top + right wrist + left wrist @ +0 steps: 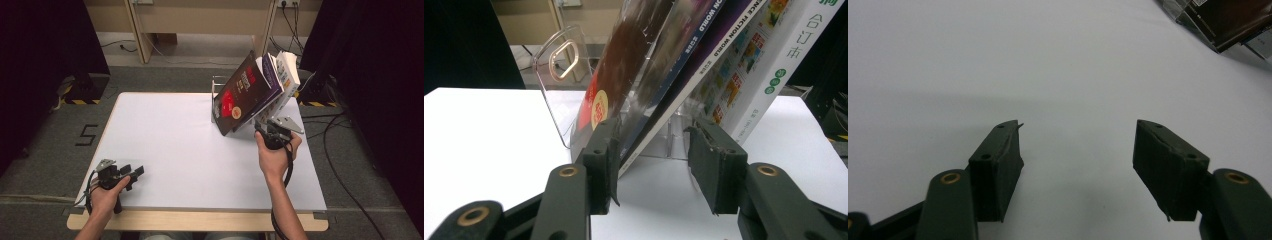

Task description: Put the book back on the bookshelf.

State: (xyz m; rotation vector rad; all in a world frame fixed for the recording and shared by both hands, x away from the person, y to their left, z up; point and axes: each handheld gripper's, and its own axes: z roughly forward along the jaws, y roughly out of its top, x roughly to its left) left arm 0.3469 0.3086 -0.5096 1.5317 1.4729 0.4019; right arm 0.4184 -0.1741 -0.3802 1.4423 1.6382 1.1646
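Observation:
Three books lean to the left in a clear acrylic stand (216,86) at the back right of the white table (170,140): a dark red book (239,97) in front, a purple one (270,80) behind it and a white one (289,75) at the back. My right gripper (265,131) is at their lower front corner. In the right gripper view its jaws (651,145) stand open around the bottom edges of the dark red book (624,55) and the purple book (719,35), with a gap on the right side. My left gripper (134,172) rests open at the front left, with nothing between its jaws (1078,145).
The stand's clear wall with an oval handle hole (560,61) rises left of the books. The white book (784,45) leans out past the right jaw. Wooden furniture legs and cables lie on the floor beyond the table.

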